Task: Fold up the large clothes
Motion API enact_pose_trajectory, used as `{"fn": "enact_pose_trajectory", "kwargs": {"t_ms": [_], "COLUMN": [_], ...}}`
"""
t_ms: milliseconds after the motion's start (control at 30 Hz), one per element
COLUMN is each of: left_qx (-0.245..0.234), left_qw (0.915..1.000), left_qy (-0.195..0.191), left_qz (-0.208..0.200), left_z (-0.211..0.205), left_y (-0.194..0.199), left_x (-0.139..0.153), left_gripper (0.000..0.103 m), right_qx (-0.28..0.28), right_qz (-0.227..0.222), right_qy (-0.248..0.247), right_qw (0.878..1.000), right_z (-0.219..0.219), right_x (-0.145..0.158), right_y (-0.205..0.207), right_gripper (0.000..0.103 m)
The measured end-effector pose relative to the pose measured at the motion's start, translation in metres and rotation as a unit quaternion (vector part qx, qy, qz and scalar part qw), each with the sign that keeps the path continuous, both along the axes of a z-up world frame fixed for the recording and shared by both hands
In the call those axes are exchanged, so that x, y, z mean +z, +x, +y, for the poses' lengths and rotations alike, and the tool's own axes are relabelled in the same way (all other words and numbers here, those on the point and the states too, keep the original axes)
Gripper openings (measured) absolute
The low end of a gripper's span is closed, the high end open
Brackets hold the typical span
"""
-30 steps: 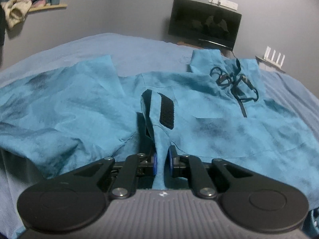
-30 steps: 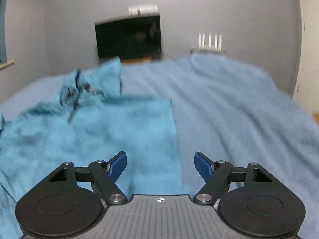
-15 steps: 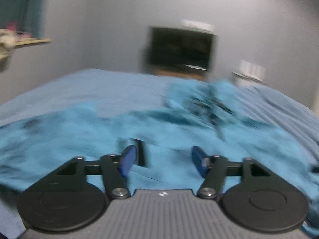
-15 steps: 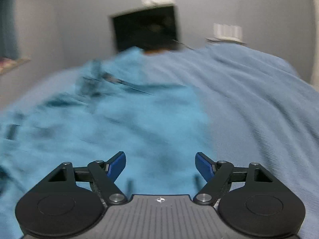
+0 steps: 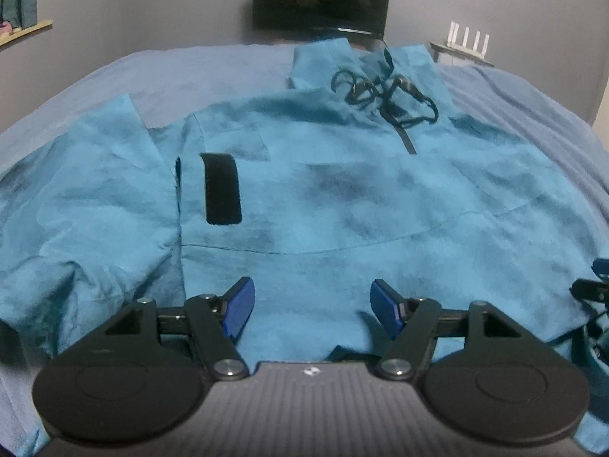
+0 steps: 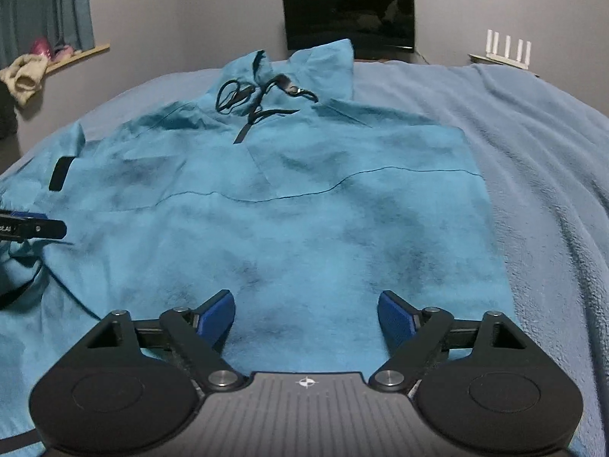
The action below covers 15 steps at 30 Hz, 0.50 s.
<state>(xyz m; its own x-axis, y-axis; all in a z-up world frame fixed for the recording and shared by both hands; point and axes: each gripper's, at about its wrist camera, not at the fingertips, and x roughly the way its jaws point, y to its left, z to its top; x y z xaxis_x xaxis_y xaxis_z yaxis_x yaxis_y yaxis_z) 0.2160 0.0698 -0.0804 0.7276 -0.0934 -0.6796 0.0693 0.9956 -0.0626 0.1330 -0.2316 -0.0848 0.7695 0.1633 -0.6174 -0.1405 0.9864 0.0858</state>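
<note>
A large teal hooded jacket (image 5: 342, 198) lies spread on the bed, hood and black drawcords (image 5: 384, 91) at the far end. It also shows in the right wrist view (image 6: 304, 209). A sleeve cuff with a black velcro strap (image 5: 222, 188) lies folded onto the jacket's left side. My left gripper (image 5: 314, 304) is open and empty above the jacket's lower part. My right gripper (image 6: 306, 316) is open and empty above the hem area. The left gripper's fingers (image 6: 34, 226) show at the left edge of the right wrist view.
The jacket lies on a blue blanket (image 6: 540, 175) covering the bed. A dark monitor (image 6: 348, 13) and a white router (image 6: 508, 47) stand behind the bed by the grey wall. A shelf with clothes (image 6: 26, 72) is at the left.
My left gripper let go of the sleeve cuff, which now lies flat on the jacket, and opened. Both grippers swung to face the jacket's middle.
</note>
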Motion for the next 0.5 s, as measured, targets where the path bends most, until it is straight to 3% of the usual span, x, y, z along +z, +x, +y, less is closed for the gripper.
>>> {"fn": "enact_pose_trajectory", "kwargs": {"t_ms": [200,433,500], "left_qx": [0.022,0.035,0.033], "left_qw": [0.9991,0.9980,0.9980], "left_qy": [-0.016,-0.026,-0.022], "left_qz": [-0.034,-0.047,-0.048], "left_z": [0.006,0.012,0.011], "left_y": [-0.009,-0.015,-0.016], "left_x": [0.015,0.025,0.025], "left_gripper": [0.088,0.091,0.091], "right_qx": [-0.008,-0.056,-0.086], "right_qz": [-0.016,-0.052,-0.073], "right_qy": [0.023,0.064,0.056], "right_qw": [1.000,0.995,0.992], "right_z": [-0.007,-0.010,-0.009], "right_x": [0.003,0.017,0.022], "right_y": [0.007,0.002,-0.002], "right_gripper": [0.102,0.103,0.103]}}
